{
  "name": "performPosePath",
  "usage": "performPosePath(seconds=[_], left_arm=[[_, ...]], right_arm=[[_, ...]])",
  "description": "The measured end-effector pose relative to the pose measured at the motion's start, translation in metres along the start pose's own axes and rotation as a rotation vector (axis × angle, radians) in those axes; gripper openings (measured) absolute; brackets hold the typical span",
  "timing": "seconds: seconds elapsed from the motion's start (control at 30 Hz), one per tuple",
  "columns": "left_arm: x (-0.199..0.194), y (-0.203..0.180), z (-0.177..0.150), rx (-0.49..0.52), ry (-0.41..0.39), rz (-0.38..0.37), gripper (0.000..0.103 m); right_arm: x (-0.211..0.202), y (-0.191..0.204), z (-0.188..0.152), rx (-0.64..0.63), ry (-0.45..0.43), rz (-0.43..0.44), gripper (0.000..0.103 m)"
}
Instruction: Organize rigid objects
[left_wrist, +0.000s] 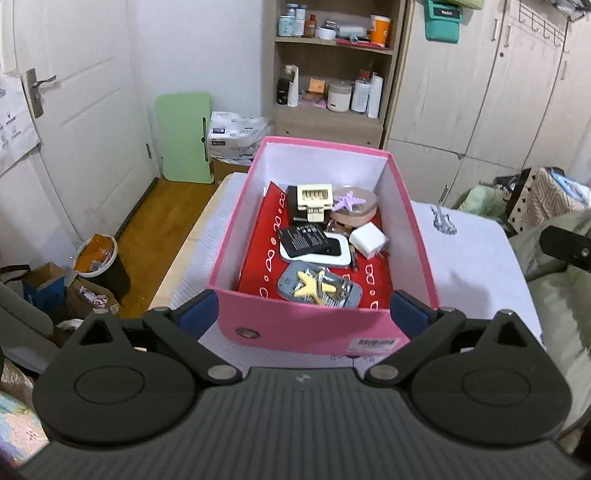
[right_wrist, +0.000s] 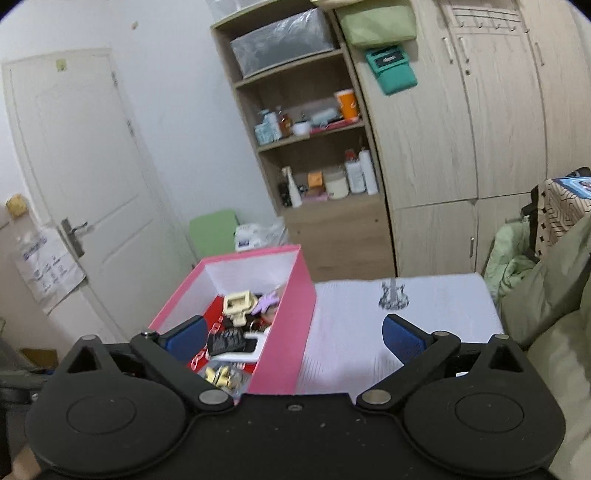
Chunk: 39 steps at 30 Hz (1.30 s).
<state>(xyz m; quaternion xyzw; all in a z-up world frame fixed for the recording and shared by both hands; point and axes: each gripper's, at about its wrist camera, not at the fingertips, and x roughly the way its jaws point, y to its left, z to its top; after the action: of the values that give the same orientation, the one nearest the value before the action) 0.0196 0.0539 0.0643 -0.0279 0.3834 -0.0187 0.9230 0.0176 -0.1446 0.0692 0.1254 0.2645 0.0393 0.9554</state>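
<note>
A pink box (left_wrist: 280, 325) stands on a white table (left_wrist: 472, 258). It holds several small items on a red lining: a cream hair claw (left_wrist: 314, 199), a purple star clip (left_wrist: 349, 201), a white charger (left_wrist: 368, 240), a black battery (left_wrist: 308, 240) and a grey tin (left_wrist: 319, 286) with a yellow star clip. My left gripper (left_wrist: 304, 314) is open and empty, with its jaws spread either side of the box's near wall. My right gripper (right_wrist: 293, 338) is open and empty above the box's right wall (right_wrist: 286, 332). The same items show inside the box there.
A wooden shelf unit (left_wrist: 332, 74) with bottles and jars stands behind the table, next to wardrobe doors (left_wrist: 480, 92). A door (left_wrist: 74, 129), a green board (left_wrist: 184, 136), a bin (left_wrist: 99, 266) and cardboard boxes are at the left. Bedding and bags (left_wrist: 546, 199) lie at the right.
</note>
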Motion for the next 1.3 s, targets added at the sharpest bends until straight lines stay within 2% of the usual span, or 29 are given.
performPosePath(seconds=[0.17,0.3,0.43,0.7,1.0,1.3], left_arm=[[0.005,-0.005,-0.009,0.005,0.029,-0.007,0.100],[0.004,-0.007,-0.015,0.012,0.027,0.018,0.100],[0.004,-0.005,-0.019,-0.002,0.043,-0.007,0.101],[0.004,-0.005,-0.027,0.003,0.045,-0.003,0.101],[0.002,-0.014,-0.030,0.034,0.016,0.030,0.103],[0.005,-0.018,-0.034,0.044,0.017,0.023,0.103]], right_arm=[[-0.007,0.004,-0.008,-0.029,0.030,-0.017,0.102],[-0.007,0.009,-0.015,-0.051,0.058,-0.045,0.102],[-0.007,0.011,-0.020,-0.064,0.115,-0.038,0.101],[-0.011,0.015,-0.026,-0.094,0.124,-0.047,0.101],[-0.008,0.006,-0.026,-0.080,0.126,-0.094,0.101],[-0.005,-0.003,-0.032,-0.062,0.130,-0.119,0.101]])
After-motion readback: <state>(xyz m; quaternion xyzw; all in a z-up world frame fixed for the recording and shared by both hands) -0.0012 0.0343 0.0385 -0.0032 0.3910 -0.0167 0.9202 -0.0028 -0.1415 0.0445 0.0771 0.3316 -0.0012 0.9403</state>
